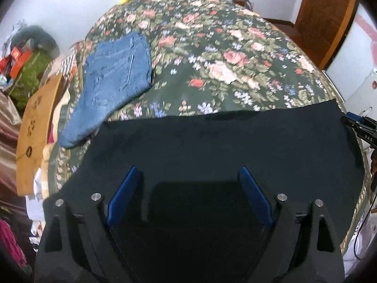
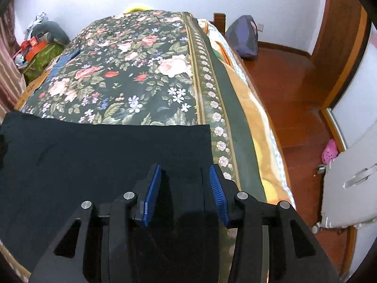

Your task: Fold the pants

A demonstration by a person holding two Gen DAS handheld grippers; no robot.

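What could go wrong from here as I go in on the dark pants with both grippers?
The dark pants end close to the bed edge, so a pull that way could drag them off. The right gripper is only partly open and may pinch the bedspread too. The folded jeans touch the pants' far corner and could get disturbed.

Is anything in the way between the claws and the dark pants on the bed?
No. Both claws, left claw and right claw, hang open right above the dark pants, with nothing between. The folded jeans lie off to the side.
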